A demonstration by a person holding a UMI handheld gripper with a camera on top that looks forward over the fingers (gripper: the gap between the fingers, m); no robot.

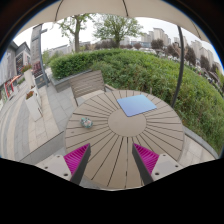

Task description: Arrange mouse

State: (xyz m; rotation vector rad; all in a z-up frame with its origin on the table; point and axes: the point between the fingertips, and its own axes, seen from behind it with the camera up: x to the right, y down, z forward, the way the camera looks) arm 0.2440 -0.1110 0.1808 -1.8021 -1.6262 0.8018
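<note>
A round slatted wooden table (120, 135) stands ahead of me. A small grey mouse (87, 123) lies on its left side. A light blue rectangular mouse mat (135, 105) rests flat on the far right part of the tabletop. My gripper (112, 162) hovers over the near edge of the table, well short of both. Its fingers (78, 160) with magenta pads stand wide apart and open, with only bare slats between them.
A wooden chair (88, 85) stands behind the table at the far left. A parasol pole (179, 65) rises at the right. A green hedge (140, 65) runs behind, and paving (25, 115) lies to the left.
</note>
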